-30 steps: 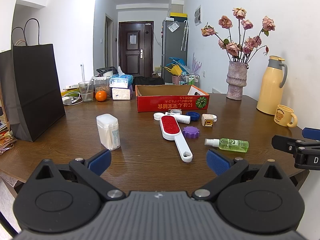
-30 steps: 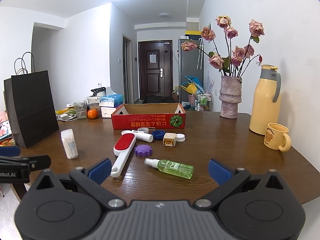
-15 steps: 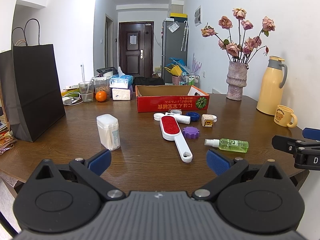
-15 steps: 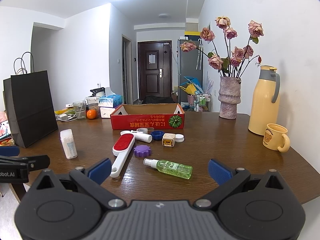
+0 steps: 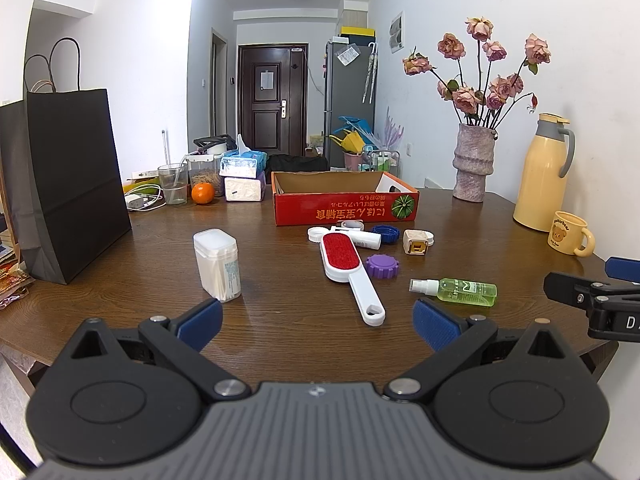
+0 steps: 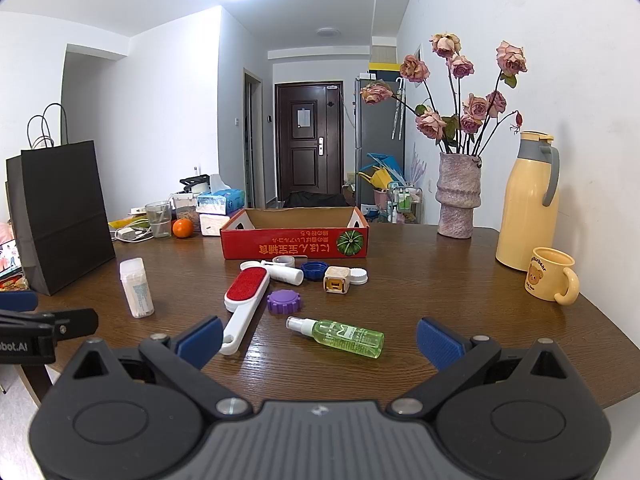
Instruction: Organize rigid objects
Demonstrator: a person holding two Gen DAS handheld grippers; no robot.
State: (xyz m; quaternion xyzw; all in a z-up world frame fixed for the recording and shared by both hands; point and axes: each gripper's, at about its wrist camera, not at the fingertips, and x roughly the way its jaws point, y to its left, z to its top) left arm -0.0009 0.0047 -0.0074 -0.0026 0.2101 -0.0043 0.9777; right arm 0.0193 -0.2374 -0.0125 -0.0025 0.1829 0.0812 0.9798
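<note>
A red cardboard box (image 5: 346, 209) (image 6: 295, 243) stands open at mid-table. In front of it lie a red-and-white lint brush (image 5: 349, 273) (image 6: 242, 304), a purple cap (image 5: 382, 265) (image 6: 283, 301), a blue cap (image 5: 386, 233), a white tube (image 5: 362, 239), a small cream cube (image 5: 415, 242) (image 6: 337, 279) and a green spray bottle (image 5: 460, 291) (image 6: 343, 336). A white cotton-swab box (image 5: 217, 265) (image 6: 137, 293) stands to the left. My left gripper (image 5: 316, 326) is open and empty near the front edge. My right gripper (image 6: 318, 338) is open and empty, just short of the spray bottle.
A black paper bag (image 5: 68, 184) stands at the left. A vase of roses (image 5: 472, 168), a yellow thermos (image 5: 540, 172) and a bear mug (image 5: 570, 234) stand at the right. A glass, an orange (image 5: 203, 193) and tissue packs sit at the back left.
The right wrist view has shifted slightly: that gripper has eased a little forward and down toward the spray bottle. The left gripper and the objects have not moved.
</note>
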